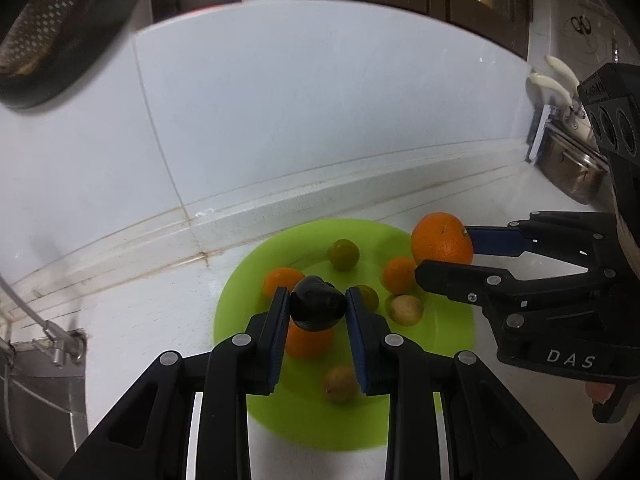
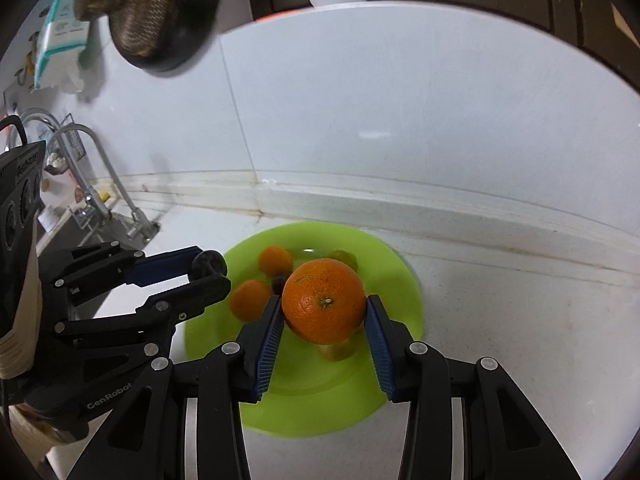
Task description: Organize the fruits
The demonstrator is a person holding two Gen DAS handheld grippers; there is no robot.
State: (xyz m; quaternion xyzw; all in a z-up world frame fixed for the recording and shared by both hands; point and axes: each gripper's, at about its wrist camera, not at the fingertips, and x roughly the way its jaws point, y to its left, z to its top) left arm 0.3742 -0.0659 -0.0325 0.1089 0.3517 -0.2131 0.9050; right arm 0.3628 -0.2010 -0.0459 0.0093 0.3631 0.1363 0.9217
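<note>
A lime-green plate (image 1: pixel 240 292) (image 2: pixel 320 392) lies on the white counter with several small fruits in it: orange ones (image 1: pixel 398 274), a green one (image 1: pixel 343 254) and tan ones (image 1: pixel 406 309). My left gripper (image 1: pixel 318 306) is shut on a small dark fruit (image 1: pixel 318 307) above the plate; the same gripper (image 2: pixel 208 270) and the dark fruit (image 2: pixel 209 262) show at the left in the right wrist view. My right gripper (image 2: pixel 325 308) is shut on a large orange (image 2: pixel 324 306) over the plate, seen again from the left wrist with the right gripper (image 1: pixel 444 250) and the orange (image 1: pixel 442 240) at the plate's right rim.
A white tiled wall (image 1: pixel 320 120) rises behind a low ledge. A sink with a steel faucet (image 2: pixel 104 172) lies to the left. A dark sieve-like utensil (image 2: pixel 152 12) hangs high on the wall. Steel fittings with white handles (image 1: pixel 556 80) stand at the right.
</note>
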